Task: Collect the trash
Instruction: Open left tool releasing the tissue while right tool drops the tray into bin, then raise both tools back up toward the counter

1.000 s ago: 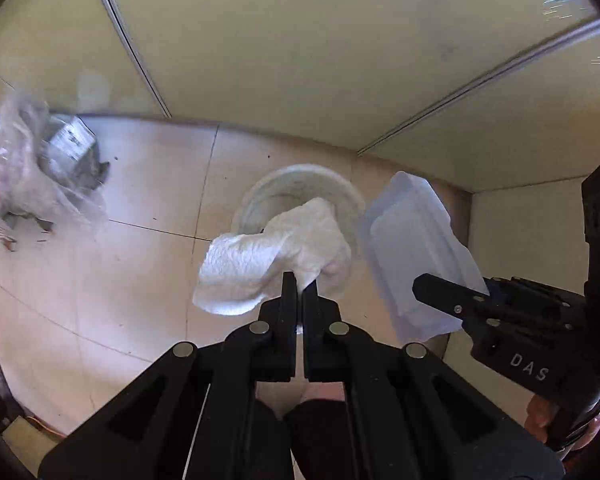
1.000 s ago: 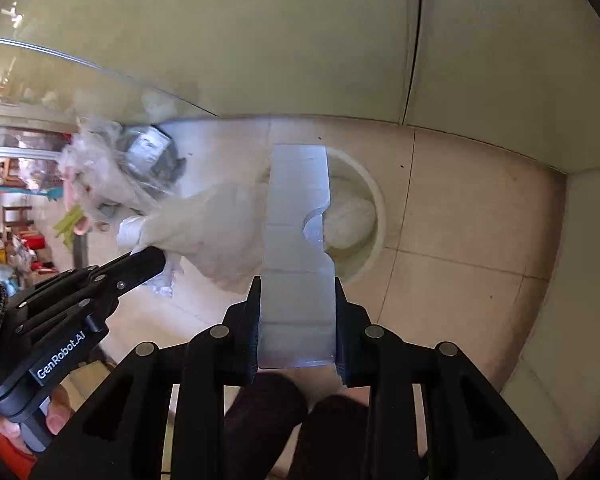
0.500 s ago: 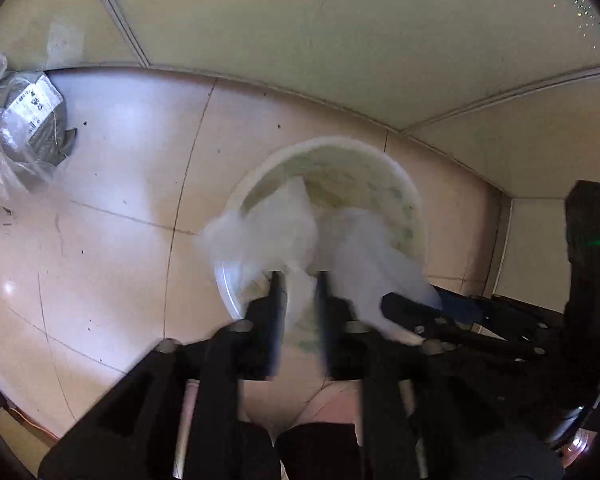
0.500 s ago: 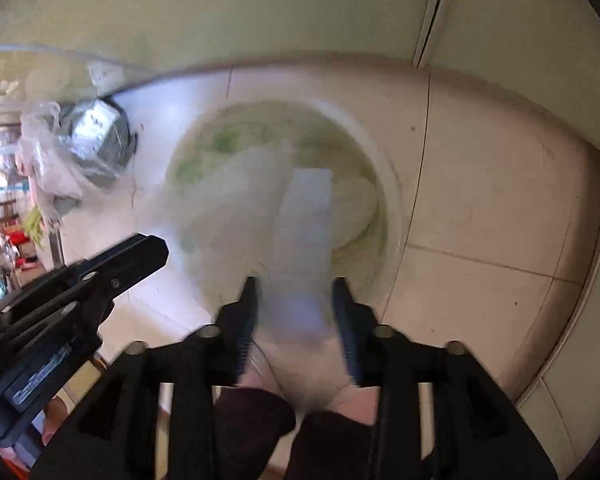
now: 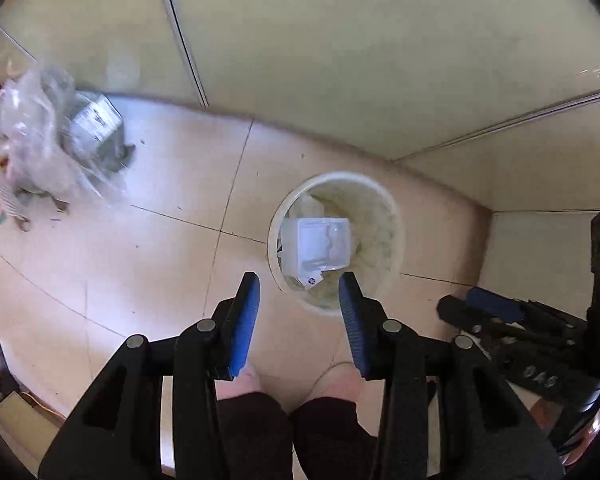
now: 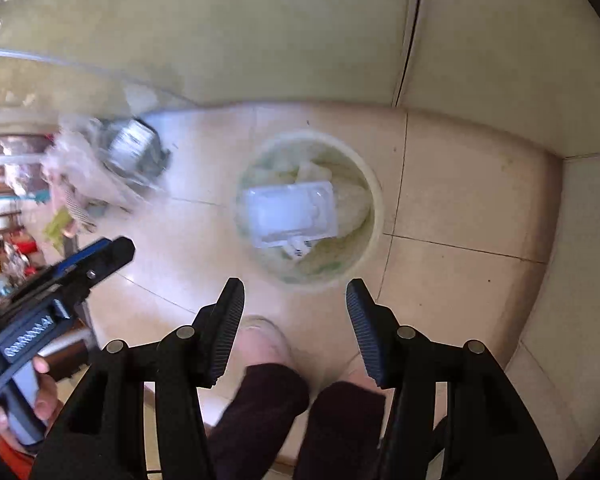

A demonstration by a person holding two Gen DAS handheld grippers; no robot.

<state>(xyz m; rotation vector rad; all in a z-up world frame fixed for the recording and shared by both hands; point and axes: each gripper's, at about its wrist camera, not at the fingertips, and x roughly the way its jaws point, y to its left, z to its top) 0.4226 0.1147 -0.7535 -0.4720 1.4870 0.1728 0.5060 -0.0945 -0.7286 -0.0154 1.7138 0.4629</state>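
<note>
Tiled floor [image 5: 148,264] below me; both my jaws gape empty over the bin [image 5: 392,236]. Its clear tray [image 5: 320,246] looks light, flimsy; I'd pinch its rim.

My left wrist view looks steeply down from above the floor [image 5: 140,272], right wrist likewise, both share the bin [image 5: 392,216] [image 6: 374,200], each glimpses the other tool.
</note>
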